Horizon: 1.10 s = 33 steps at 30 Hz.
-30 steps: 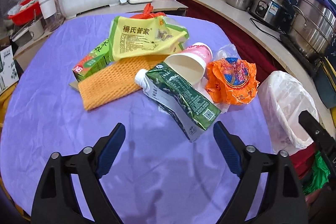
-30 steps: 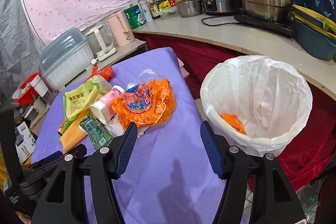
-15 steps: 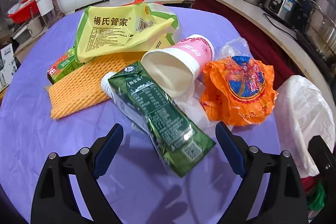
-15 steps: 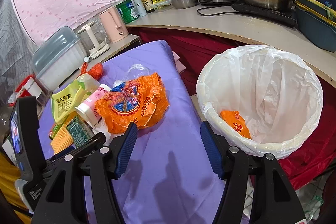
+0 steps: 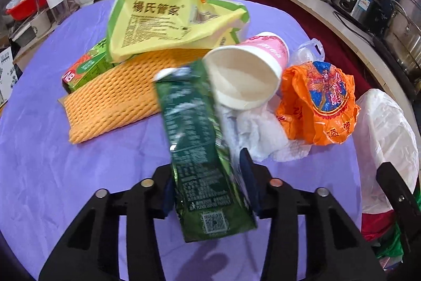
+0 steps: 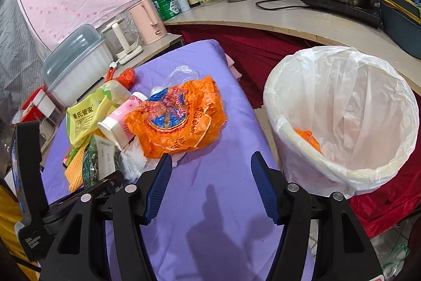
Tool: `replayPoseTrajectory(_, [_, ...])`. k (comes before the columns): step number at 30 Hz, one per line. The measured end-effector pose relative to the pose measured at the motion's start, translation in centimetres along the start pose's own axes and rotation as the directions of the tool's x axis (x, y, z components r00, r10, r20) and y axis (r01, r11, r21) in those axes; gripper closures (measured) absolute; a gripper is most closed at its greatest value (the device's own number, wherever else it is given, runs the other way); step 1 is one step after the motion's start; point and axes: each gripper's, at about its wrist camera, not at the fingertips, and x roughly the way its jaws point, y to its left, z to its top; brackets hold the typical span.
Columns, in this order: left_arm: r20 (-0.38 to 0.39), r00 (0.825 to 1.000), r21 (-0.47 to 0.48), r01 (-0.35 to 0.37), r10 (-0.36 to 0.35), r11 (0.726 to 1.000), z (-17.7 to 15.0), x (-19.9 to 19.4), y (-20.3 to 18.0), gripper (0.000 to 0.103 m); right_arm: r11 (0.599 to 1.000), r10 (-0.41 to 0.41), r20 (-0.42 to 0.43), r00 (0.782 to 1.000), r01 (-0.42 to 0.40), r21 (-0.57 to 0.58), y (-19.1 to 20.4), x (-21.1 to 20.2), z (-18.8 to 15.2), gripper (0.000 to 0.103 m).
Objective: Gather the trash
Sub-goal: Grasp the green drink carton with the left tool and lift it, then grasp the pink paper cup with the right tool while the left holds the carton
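Left wrist view is looking down on a purple-covered table (image 5: pixel 52 162) that is carrying a heap of trash, and beside its right edge a bin lined with a white bag (image 6: pixel 342 107) is standing open, with an orange scrap (image 6: pixel 307 138) lying inside it. Among the heap, a yellow printed bag (image 5: pixel 168 23) is resting on top toward the far side, overlapping an orange foam net sheet (image 5: pixel 113 102) and a small green and orange box (image 5: pixel 84 67) at the left. An orange plastic bag (image 5: pixel 318 102) is sitting crumpled at the right, just beside a pink paper cup (image 5: pixel 247 75) that is lying on its side with its mouth facing the camera, over some crumpled white tissue (image 5: pixel 263 133). The green carton (image 5: pixel 197 149) is reaching from the cup's rim down toward the camera, its near end sitting between the pads of the left gripper (image 5: pixel 208 191); those jaws are closing on it, and both pads appear to be touching its sides, with the carton looking blurred. The right gripper (image 6: pixel 210 188) is hovering over bare purple cloth between the heap and the bin, its jaws spread with nothing between them, the orange plastic bag lying just beyond its left fingertip.
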Motion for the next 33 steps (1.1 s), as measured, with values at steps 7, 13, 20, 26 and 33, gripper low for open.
replayPoseTrajectory(7, [0.029,1.0,-0.007,0.007,-0.007,1.0,-0.7,-2.2,2.6,0.064,1.0,0.019,-0.009,1.0,-0.019,-0.011,1.2,0.4,-0.4,0.042])
replayPoseTrajectory(13, [0.072,0.997,0.008,0.027,-0.027,1.0,-0.7,-4.7,3.6,0.064,0.999,0.046,-0.011,0.999,-0.046,-0.027,2.9,0.6,-0.4,0.042])
replayPoseTrajectory(20, [0.097,0.994,-0.013,0.048,-0.047,0.999,-0.4,-7.0,6.1,0.064,0.993,0.086,-0.017,0.996,-0.087,-0.084,6.7,1.8,0.0,0.042])
replayPoseTrajectory(26, [0.13,0.99,-0.046,0.059,-0.052,0.997,0.3,-8.6,8.6,0.064,0.986,0.12,-0.042,0.992,-0.124,-0.11,9.8,3.8,0.5,0.053])
replayPoseTrajectory(33, [0.135,0.989,-0.075,0.068,-0.058,0.995,1.0,-8.5,10.9,0.064,0.986,0.116,-0.071,0.991,-0.123,-0.111,11.6,6.7,1.1,0.067])
